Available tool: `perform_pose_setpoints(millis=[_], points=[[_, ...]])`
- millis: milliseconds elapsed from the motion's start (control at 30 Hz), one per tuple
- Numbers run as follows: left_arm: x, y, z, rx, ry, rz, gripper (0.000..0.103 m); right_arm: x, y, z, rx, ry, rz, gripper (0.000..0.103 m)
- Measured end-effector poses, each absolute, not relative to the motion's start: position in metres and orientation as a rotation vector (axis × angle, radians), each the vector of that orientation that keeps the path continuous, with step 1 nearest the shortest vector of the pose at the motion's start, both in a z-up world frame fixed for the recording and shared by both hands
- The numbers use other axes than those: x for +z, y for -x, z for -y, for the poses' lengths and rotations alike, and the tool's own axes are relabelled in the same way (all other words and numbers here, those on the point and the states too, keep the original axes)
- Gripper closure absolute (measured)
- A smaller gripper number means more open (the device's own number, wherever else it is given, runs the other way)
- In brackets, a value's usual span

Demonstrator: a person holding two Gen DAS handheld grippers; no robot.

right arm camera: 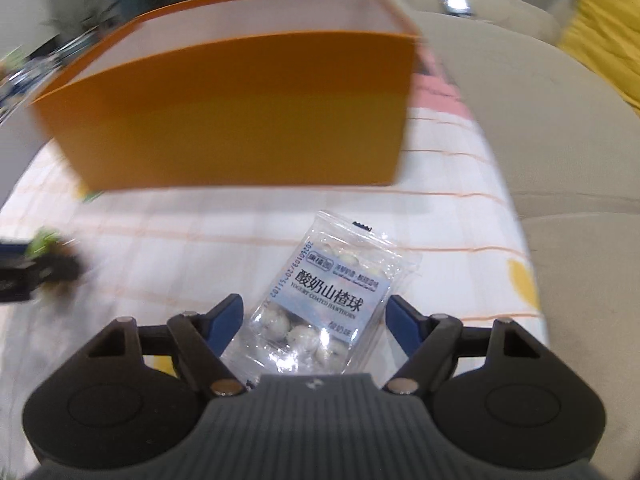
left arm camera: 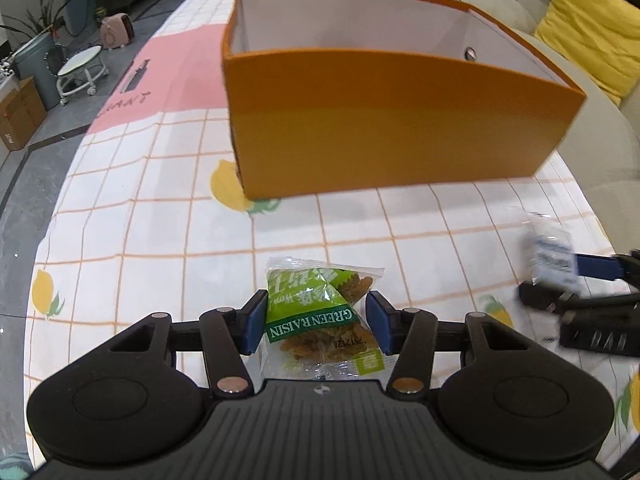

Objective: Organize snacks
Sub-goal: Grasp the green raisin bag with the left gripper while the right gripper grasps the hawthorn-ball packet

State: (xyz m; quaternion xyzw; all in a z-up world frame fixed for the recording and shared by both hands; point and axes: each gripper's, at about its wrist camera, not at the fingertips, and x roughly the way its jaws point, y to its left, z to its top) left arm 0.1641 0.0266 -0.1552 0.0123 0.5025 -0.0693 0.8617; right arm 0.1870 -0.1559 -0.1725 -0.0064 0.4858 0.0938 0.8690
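My left gripper [left arm camera: 316,312] is shut on a green raisin packet [left arm camera: 320,316], its blue pads pressing both sides, above the checked tablecloth. My right gripper [right arm camera: 316,316] is shut on a clear packet of yogurt-coated hawthorn balls [right arm camera: 324,300]. That gripper and its packet [left arm camera: 554,254] also show at the right edge of the left wrist view. An open orange box [left arm camera: 380,120] with a white inside stands just beyond both grippers, and shows in the right wrist view too [right arm camera: 240,112]. The box looks empty where I can see in.
The table carries a white cloth with orange grid and lemon prints [left arm camera: 140,208]. A beige sofa [right arm camera: 560,140] with a yellow cushion [left arm camera: 592,28] runs along the right side. A stool and a bin stand on the floor at the far left [left arm camera: 80,68].
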Motion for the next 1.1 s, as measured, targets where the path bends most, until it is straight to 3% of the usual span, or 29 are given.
perform_pose_setpoints(millis=[233, 367, 667, 867, 1100], points=[[-0.156, -0.155, -0.032, -0.191, 0.055, -1.111, 0.041, -0.170, -0.165, 0.126, 0.365, 0.128, -1.025, 0.028], [-0.152, -0.150, -0.039, -0.202, 0.101, -1.096, 0.033, -0.166, -0.164, 0.135, 0.288, 0.050, -1.056, 0.026], [-0.159, -0.150, -0.043, -0.205, 0.127, -1.098, 0.030, -0.168, -0.161, 0.138, 0.195, -0.101, -1.099, 0.027], [-0.161, -0.149, -0.038, -0.217, 0.112, -1.094, 0.043, -0.171, -0.160, 0.127, 0.180, -0.063, -1.073, 0.035], [-0.160, -0.148, -0.034, -0.205, 0.101, -1.089, 0.049, -0.172, -0.158, 0.121, 0.192, -0.004, -1.035, 0.043]])
